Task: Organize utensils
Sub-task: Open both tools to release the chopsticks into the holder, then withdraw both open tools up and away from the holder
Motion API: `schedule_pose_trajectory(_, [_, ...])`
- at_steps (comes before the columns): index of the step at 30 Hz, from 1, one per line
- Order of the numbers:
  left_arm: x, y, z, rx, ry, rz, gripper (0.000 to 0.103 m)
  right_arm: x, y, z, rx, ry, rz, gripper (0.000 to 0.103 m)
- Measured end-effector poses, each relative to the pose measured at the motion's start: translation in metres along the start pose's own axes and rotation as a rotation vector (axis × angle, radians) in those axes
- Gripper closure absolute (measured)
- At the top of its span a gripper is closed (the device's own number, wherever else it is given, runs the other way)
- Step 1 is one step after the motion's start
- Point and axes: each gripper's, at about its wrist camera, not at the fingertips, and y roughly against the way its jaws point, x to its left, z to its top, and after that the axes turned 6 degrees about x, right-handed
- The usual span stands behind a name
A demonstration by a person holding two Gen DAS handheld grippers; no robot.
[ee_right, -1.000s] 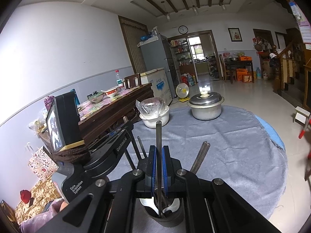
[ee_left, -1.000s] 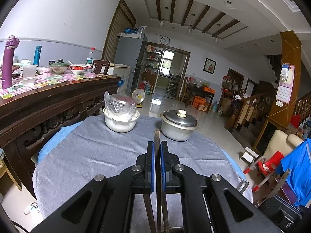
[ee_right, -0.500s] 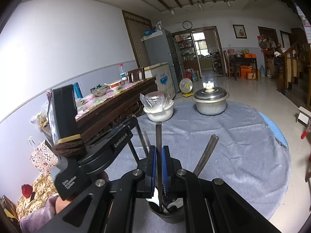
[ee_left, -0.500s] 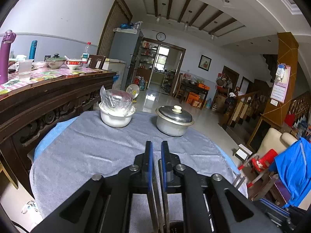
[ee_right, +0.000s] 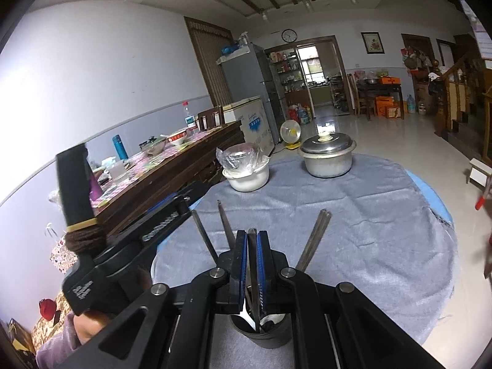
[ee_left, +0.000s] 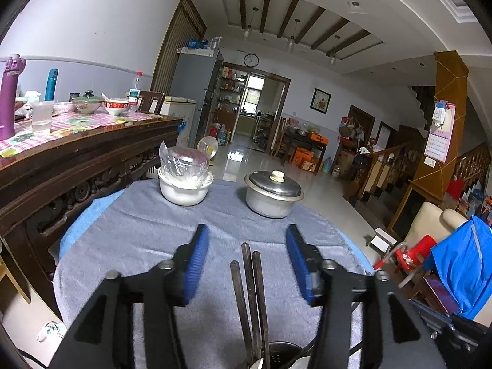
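Left tongs (ee_left: 247,266) opening, utensil handles (ee_left: 252,292) loose between the pads, untouched. Right tongs (ee_right: 252,264) clamped on one handle (ee_right: 252,246) standing in the black holder (ee_right: 261,332) on the worktop (ee_right: 353,215). Risk: a sideways pull by the right tips the light holder and spills the utensils.

No lettering could be read; print on the left gripper (ee_right: 160,230) body and the freezer (ee_right: 250,124), at ten o'clock, was blurred.
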Motion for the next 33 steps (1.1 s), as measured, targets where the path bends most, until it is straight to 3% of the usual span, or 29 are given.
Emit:
schedule_pose_trajectory(4, [0.003,0.015,0.002,-0.024,-0.024,0.003,0.037,-0.006,0.007,0.002,-0.016,-0.032,0.014,0.095])
schedule_pose_trajectory(9, [0.018,0.039,0.014,-0.081,-0.004,0.025,0.026,-0.015,0.022,0.006,-0.064,-0.079,0.032,0.070])
schedule_pose_trajectory(12, [0.027,0.049,0.020,-0.087,0.001,0.037,0.019,-0.015,0.032,0.008,-0.094,-0.073,0.009,0.070])
schedule_pose_trajectory(16, [0.031,0.058,0.022,-0.033,-0.015,0.044,0.012,-0.022,0.046,0.011,-0.121,-0.077,-0.026,0.070])
schedule_pose_trajectory(22, [0.018,0.061,0.010,0.075,-0.099,0.084,0.010,-0.038,0.066,0.008,-0.125,-0.115,-0.052,0.069])
schedule_pose_trajectory(24, [0.012,0.064,0.005,0.106,-0.130,0.113,0.010,-0.039,0.071,0.003,-0.113,-0.120,-0.053,0.054])
schedule_pose_trajectory(26, [0.008,0.068,0.001,0.131,-0.155,0.136,0.010,-0.037,0.077,-0.003,-0.113,-0.114,-0.059,0.047])
schedule_pose_trajectory(33, [0.001,0.093,-0.006,0.124,-0.186,0.213,0.009,-0.024,0.092,-0.021,-0.102,-0.075,-0.080,0.047])
